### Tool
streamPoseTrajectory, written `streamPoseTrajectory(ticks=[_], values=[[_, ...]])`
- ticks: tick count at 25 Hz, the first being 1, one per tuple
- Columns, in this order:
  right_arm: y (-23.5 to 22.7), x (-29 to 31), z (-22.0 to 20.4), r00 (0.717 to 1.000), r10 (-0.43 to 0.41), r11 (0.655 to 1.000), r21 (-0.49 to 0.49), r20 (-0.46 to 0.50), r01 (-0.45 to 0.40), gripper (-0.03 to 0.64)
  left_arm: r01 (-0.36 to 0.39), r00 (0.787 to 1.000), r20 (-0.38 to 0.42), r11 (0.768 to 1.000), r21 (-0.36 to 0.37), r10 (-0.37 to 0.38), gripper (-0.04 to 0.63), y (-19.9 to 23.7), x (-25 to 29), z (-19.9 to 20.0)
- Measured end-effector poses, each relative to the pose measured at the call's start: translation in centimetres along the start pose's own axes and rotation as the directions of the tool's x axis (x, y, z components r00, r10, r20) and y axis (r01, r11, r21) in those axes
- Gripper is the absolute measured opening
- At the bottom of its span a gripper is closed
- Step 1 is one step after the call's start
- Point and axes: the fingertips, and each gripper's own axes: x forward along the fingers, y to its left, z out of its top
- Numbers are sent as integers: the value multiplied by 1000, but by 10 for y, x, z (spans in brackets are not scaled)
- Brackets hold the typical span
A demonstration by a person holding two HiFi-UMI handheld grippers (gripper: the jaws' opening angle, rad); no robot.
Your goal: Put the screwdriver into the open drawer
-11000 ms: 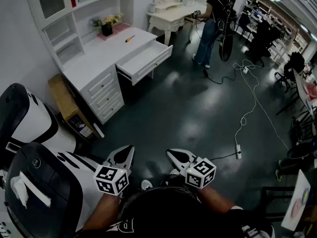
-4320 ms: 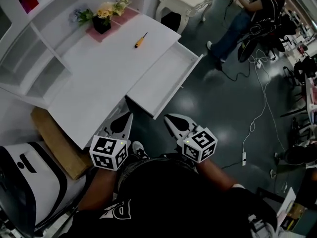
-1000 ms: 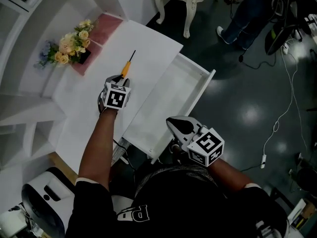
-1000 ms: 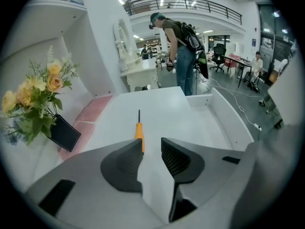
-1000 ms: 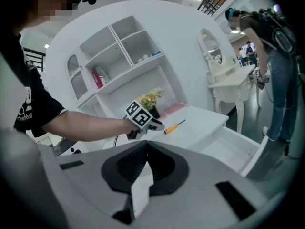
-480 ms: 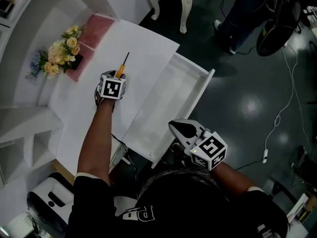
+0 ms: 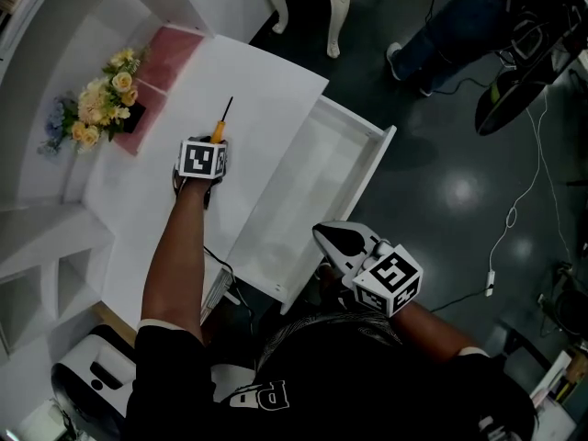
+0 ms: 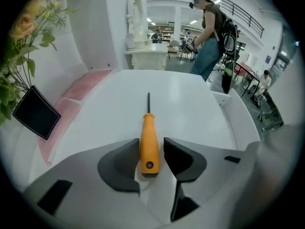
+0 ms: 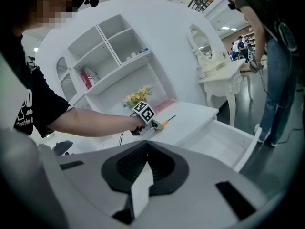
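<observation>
Desk [image 7: 156, 219]: white top with a shelf unit behind it. It carries the task item.
Drawer [image 7: 308, 186]: pulled fully out from the desk front, with a bare white floor. In the head view it lies right of the desktop.
Bystander [image 8: 209, 37]: stands beyond the desk's far end, well apart from it.
Pink mat [image 7: 170, 53]: lies flat at the back of the desktop.
Flowers [image 7: 96, 99]: yellow bunch in a dark pot, standing on the pink mat.
Right gripper [image 9: 147, 143]: jaws together with nothing between them. It is held near the drawer's front corner, well apart from the screwdriver.
Left gripper [image 8: 151, 143]: pointed steeply down at the desktop. The jaws stand wide apart and have just been closing a little. They straddle the orange handle, and a gap shows at the right pad, so there is no grip.
Screwdriver [image 8: 148, 128]: orange handle, dark shaft. It lies flat on the desktop, outside the drawer and beside it. The handle end sits between the left gripper's jaws, and the shaft points away from them.
</observation>
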Motion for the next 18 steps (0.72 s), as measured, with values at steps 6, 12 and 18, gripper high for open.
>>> streamPoseTrajectory(ticks=[6,12,18], values=[[3,-3,2,1000,-17,1000,-8,7,17,11,-2,1000,0,1000,-14,2,130,3,-4,0],[12,-9,2,999,-32,999,-15,19,33,11,-15,999,28,1000,-14,15,127,1,-16,0],[27,-14,0,998,-48,998,-33,28,49,9,12,998,61,1000,-22,-11,126,-5,-37,-5]])
